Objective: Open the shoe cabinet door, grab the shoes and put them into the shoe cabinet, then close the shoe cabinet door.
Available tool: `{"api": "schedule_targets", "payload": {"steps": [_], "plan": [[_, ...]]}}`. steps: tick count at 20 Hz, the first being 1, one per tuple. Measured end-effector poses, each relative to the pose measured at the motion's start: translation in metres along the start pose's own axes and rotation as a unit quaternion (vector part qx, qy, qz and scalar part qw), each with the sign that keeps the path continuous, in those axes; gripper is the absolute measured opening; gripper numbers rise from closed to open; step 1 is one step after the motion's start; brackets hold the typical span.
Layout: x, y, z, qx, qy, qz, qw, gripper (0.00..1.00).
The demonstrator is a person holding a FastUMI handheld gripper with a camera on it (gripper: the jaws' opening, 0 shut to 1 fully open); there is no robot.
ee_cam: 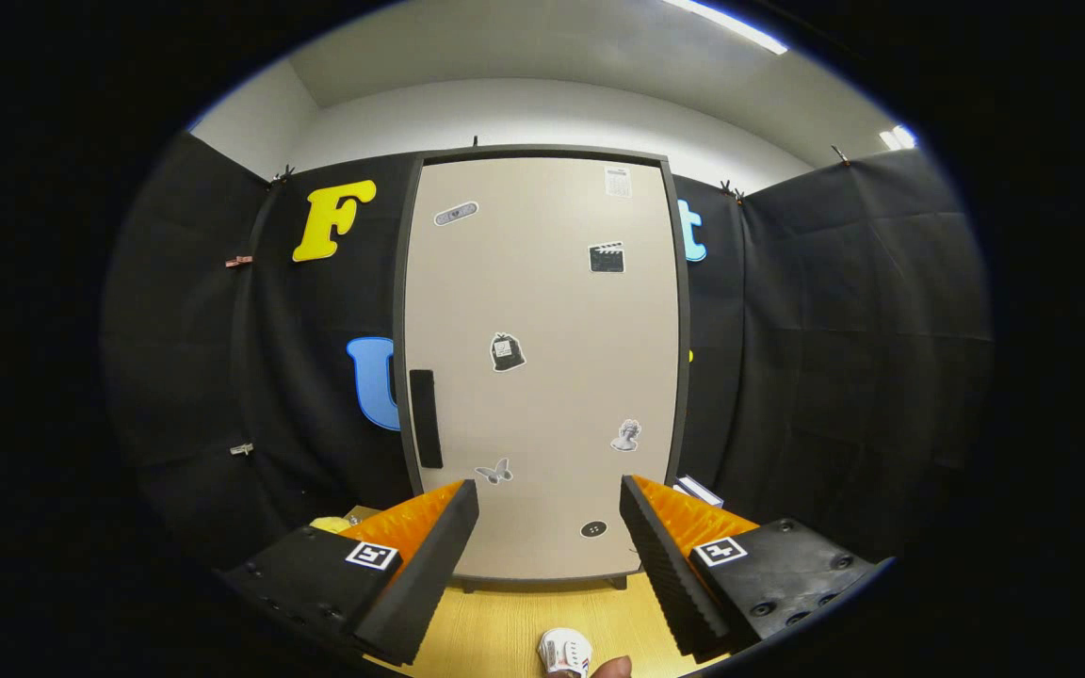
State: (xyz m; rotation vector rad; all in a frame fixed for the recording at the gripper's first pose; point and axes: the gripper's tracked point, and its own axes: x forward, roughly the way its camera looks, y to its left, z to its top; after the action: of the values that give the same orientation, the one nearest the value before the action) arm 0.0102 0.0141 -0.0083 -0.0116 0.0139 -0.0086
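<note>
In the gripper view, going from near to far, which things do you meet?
Shoe → open gripper → wooden floor → closed cabinet door with handle → black cloth wall behind.

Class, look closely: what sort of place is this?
Probably a staged recording booth: a shoe cabinet, door shut, stands on a wooden floor against black cloth walls. The open gripper faces it.

No readable text on the shoe cabinet door [542, 367] stickers.
</note>
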Motion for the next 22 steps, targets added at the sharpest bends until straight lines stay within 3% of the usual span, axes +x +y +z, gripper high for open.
{"api": "schedule_targets", "payload": {"steps": [13, 22], "plan": [[0.016, 0.045, 0.021, 0.006, -0.022, 0.017, 1.000, 0.98], [0.088, 0.119, 0.028, 0.004, -0.041, 0.040, 0.998, 0.97]]}}
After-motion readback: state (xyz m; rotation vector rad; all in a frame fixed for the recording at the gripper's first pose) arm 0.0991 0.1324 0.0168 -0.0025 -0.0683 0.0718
